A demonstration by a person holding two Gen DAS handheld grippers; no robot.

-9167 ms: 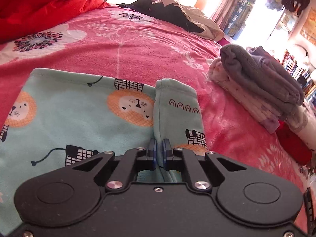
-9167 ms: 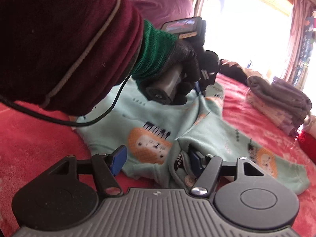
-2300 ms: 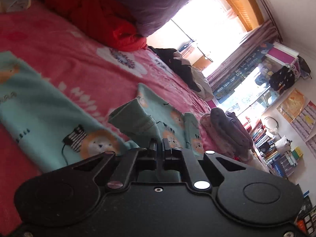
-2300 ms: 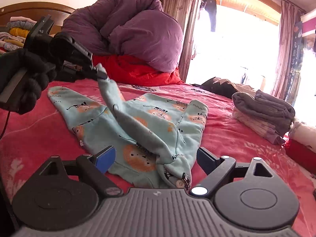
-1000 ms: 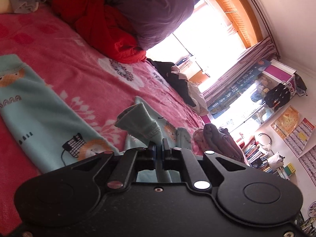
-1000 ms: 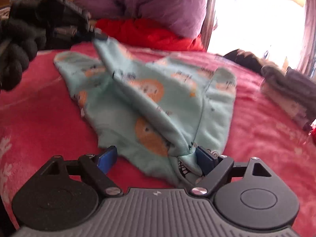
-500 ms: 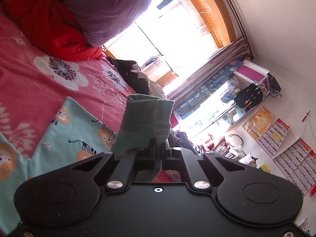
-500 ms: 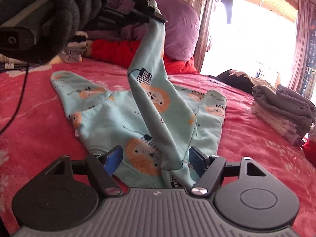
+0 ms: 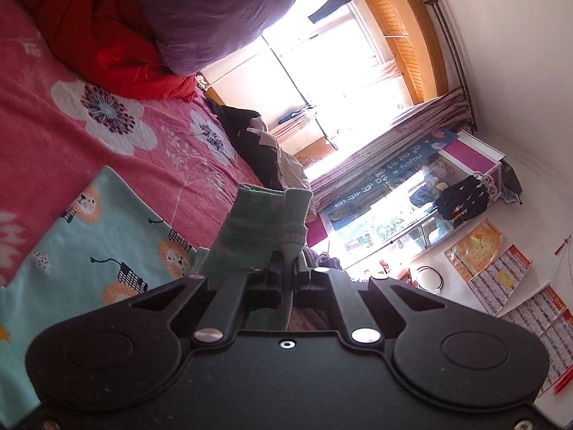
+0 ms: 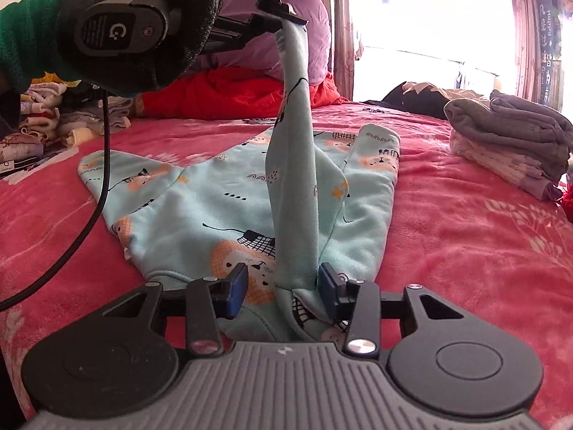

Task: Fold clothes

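I see the mint lion-print garment [image 10: 200,211] spread on the red floral bed [image 10: 465,236] by a bright window [image 9: 333,61]. My left claw [image 9: 286,261] pinches its cuff aloft; my right claw [image 10: 283,286], jaws just narrowing, straddles the near fold, not yet clamped.

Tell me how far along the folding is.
Done: a folded stack sits on the bed. In hand: the left gripper holds the mint garment's sleeve up by its cuff; the right gripper, jaws just closing, straddles its base. Left: every fold on the garment.
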